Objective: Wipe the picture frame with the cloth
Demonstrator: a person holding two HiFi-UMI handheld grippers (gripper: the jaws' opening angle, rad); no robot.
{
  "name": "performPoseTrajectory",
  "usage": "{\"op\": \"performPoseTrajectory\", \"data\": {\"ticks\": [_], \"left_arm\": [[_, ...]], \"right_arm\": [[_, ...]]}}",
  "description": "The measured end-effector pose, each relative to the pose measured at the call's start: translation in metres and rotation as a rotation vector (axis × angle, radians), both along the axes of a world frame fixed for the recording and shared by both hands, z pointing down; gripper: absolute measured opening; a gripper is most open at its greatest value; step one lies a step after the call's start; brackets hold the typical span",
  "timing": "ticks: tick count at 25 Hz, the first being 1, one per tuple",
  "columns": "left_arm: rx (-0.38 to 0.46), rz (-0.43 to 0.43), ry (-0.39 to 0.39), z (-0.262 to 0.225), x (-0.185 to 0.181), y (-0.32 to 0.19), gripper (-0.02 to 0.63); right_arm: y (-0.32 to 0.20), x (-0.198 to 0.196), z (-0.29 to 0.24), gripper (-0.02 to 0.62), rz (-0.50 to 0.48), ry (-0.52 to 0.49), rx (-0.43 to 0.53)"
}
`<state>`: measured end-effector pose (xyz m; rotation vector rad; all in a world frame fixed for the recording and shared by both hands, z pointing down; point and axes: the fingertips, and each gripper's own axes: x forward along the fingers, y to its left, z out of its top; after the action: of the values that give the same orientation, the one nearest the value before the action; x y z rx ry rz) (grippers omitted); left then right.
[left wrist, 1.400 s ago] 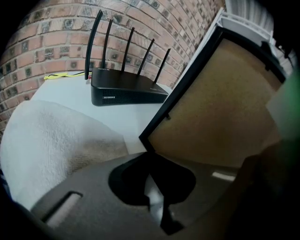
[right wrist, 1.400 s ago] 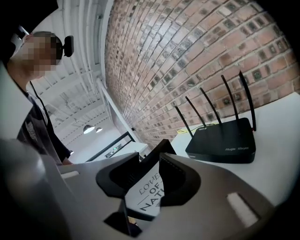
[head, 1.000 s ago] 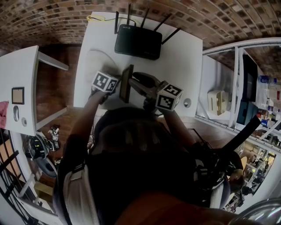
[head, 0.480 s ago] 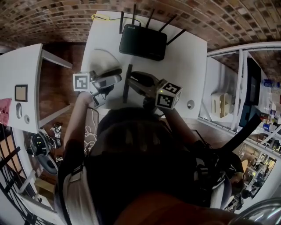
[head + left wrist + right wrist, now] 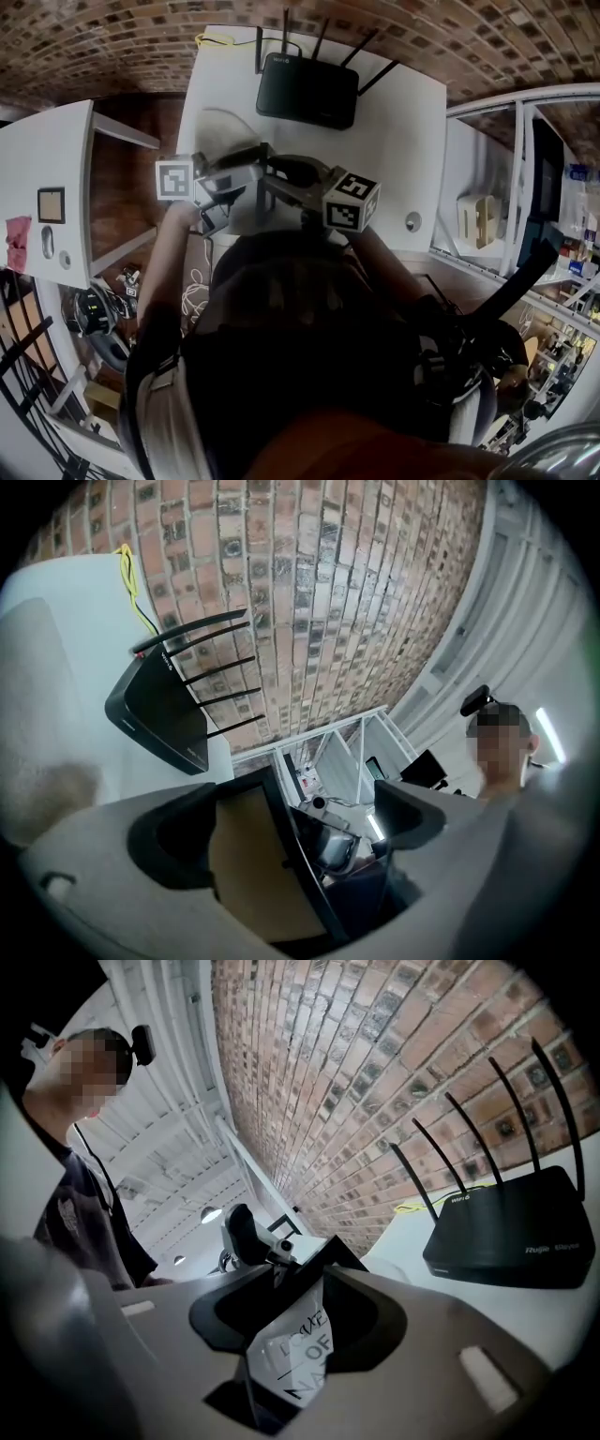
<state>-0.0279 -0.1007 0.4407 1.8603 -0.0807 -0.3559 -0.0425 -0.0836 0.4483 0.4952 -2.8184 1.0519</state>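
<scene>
My right gripper [image 5: 277,178] [image 5: 298,1312] is shut on the black picture frame [image 5: 292,1358], whose white print with dark lettering shows between its jaws. It holds the frame upright above the white table [image 5: 394,141]. My left gripper [image 5: 255,164] [image 5: 291,822] is level with it on the left. Its jaws have just been opening and now stand wide, with the frame's brown backing [image 5: 253,874] between them and the pads not pressing on it. The pale cloth [image 5: 217,131] [image 5: 56,789] lies on the table to the left, in neither gripper.
A black router [image 5: 307,89] [image 5: 155,710] [image 5: 511,1232] with several antennas stands at the table's far edge by the brick wall. A small round thing [image 5: 406,222] lies at the table's near right. A second white table [image 5: 47,169] stands to the left.
My left gripper has risen from the table beside the frame, opened, and moved right until its jaws straddle the frame. The right gripper has shifted the frame slightly left.
</scene>
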Motion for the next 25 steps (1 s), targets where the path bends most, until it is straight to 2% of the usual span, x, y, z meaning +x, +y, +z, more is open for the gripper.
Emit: {"op": "performPoseTrajectory", "data": {"ticks": [5,8,9,11,12,13,14,16,17,19,22,25], "left_arm": [[-0.035,-0.022,0.04,0.008,-0.014,0.003,0.531],[-0.051,-0.021,0.0,0.022,-0.015,0.011,0.531],[-0.065,-0.027,-0.002,0.027,-0.014,0.013,0.531],[-0.105,-0.053,0.007,0.042,-0.012,0.011,0.529],[-0.128,-0.064,0.004,0.051,-0.009,0.009,0.528],[-0.15,-0.075,-0.017,0.061,-0.006,0.008,0.517],[-0.168,-0.09,-0.06,0.075,-0.006,0.005,0.388],[-0.171,-0.136,-0.192,0.107,-0.014,0.001,0.086],[-0.169,-0.154,-0.249,0.119,-0.019,0.0,0.055],[-0.185,-0.16,-0.315,0.134,-0.024,0.0,0.052],[-0.212,-0.154,-0.357,0.144,-0.023,0.001,0.049],[-0.203,-0.149,-0.392,0.145,-0.02,-0.001,0.043]], "right_arm": [[0.011,-0.019,0.011,0.16,-0.101,0.105,0.04],[0.033,-0.031,0.043,0.153,-0.244,0.302,0.108],[0.043,-0.036,0.058,0.129,-0.293,0.355,0.117],[0.058,-0.042,0.088,0.021,-0.355,0.388,0.053],[0.063,-0.043,0.102,0.02,-0.363,0.391,0.005],[0.064,-0.042,0.112,0.008,-0.355,0.397,-0.024],[0.063,-0.04,0.118,0.0,-0.343,0.404,-0.033],[0.063,-0.034,0.121,0.002,-0.327,0.412,-0.034],[0.062,-0.03,0.12,0.006,-0.315,0.411,-0.038],[0.054,-0.016,0.118,0.023,-0.259,0.402,-0.046],[0.037,0.018,0.112,0.05,-0.125,0.368,-0.08],[0.02,0.073,0.114,0.11,0.03,0.367,-0.125]]}}
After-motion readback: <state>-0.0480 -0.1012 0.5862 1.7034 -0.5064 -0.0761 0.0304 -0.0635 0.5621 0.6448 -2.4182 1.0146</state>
